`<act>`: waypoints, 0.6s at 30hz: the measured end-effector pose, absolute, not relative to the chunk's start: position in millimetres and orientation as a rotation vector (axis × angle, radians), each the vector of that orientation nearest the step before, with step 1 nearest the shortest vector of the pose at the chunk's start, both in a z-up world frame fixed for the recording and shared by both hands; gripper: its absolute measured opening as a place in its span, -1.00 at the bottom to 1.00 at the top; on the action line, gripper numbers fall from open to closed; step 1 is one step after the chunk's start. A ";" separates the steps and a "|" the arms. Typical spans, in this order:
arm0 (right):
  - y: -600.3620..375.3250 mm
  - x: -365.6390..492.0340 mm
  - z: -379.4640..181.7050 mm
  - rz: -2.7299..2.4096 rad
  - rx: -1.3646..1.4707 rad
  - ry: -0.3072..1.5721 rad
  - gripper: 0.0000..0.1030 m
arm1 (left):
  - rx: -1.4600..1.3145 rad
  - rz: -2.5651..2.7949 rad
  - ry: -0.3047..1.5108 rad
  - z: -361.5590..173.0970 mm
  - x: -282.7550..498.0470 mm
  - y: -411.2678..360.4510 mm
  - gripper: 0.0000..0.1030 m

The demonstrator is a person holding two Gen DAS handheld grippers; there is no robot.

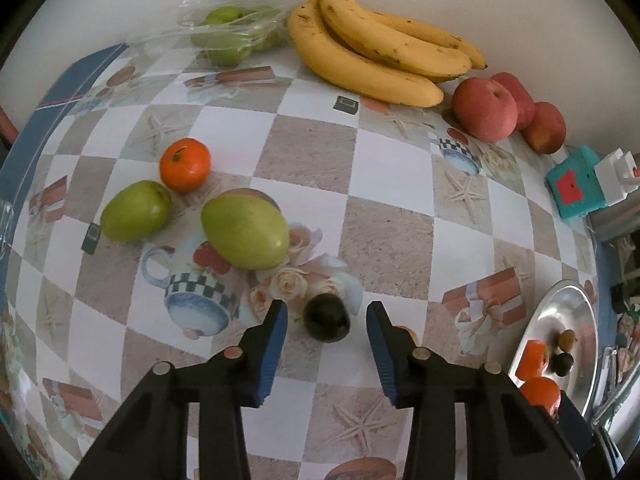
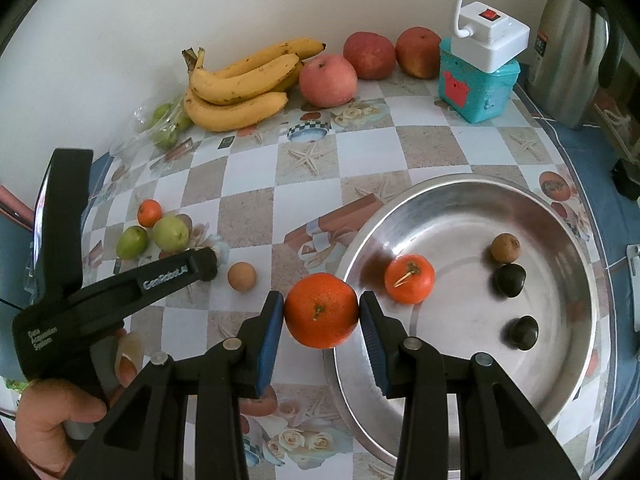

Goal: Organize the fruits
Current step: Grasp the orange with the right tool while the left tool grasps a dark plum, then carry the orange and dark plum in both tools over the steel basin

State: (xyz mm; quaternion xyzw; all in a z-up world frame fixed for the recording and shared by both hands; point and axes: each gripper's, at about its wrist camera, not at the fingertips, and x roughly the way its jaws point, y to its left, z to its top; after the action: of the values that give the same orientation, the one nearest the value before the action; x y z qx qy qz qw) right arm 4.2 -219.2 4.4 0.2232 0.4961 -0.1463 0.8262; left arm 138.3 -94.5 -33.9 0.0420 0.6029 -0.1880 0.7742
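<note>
My left gripper [image 1: 327,314] is open, its blue fingers on either side of a small dark round fruit [image 1: 327,319] lying on the table. Two green fruits [image 1: 245,230] and a tangerine [image 1: 185,164] lie to its far left. My right gripper [image 2: 322,312] is shut on a tangerine [image 2: 321,310], held above the left rim of a steel bowl [image 2: 560,360]. The bowl holds another tangerine [image 2: 409,278], a brown fruit [image 2: 505,247] and two dark fruits [image 2: 509,281]. A small tan fruit [image 2: 241,276] lies on the table near the left gripper's body [image 2: 120,288].
Bananas [image 1: 372,52], red apples [image 1: 484,110] and a bag of green fruits [image 1: 228,36] line the back wall. A teal box with a white switch [image 2: 478,76] and a steel kettle [image 2: 572,44] stand at the back right. The checked tablecloth [image 1: 312,152] covers the table.
</note>
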 end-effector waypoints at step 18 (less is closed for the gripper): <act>-223.1 2.9 3.6 -0.320 0.485 1.056 -0.22 | 0.065 -0.408 1.271 -20.0 141.1 -85.1 -0.48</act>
State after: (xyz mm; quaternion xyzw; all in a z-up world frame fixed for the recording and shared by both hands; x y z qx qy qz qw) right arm 2.9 -223.1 3.6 0.2279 0.4965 -0.1505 0.8239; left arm 141.1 -85.1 -20.0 0.0304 0.5893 -0.1893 0.7849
